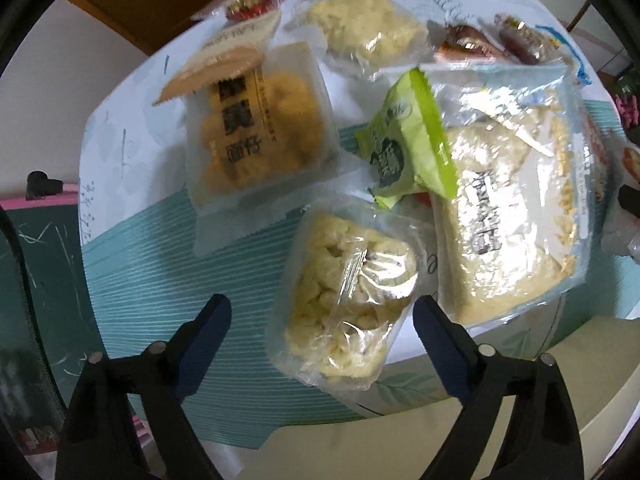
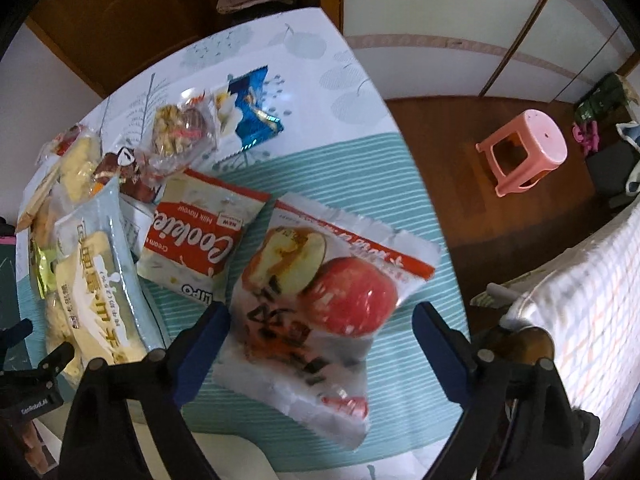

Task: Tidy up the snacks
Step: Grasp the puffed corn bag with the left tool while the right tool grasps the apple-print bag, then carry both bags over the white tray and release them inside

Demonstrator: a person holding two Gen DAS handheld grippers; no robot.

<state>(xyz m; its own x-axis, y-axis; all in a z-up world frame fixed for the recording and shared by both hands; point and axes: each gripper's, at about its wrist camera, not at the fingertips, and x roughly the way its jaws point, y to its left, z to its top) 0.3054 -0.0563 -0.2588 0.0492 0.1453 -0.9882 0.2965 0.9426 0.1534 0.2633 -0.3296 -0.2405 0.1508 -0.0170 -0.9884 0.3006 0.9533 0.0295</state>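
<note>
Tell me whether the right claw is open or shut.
Open. The right claw has its blue fingers spread on either side of the apple snack packet, not squeezing it.

Clear-wrapped pale puffed-rice cake packet (image 1: 344, 300) lies flat near the surface's near edge. Large clear bag of beige crumbly snack (image 1: 508, 216) lies beside it, with a small green sachet (image 1: 408, 148) overlapping the bag's far corner. White apple-print pouch (image 2: 316, 304) and red-and-white cookie packet (image 2: 200, 240) lie side by side, edges nearly touching.

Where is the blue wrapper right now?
Right wrist view: the blue wrapper lies far across the table, just right of the clear nut pack.
</note>
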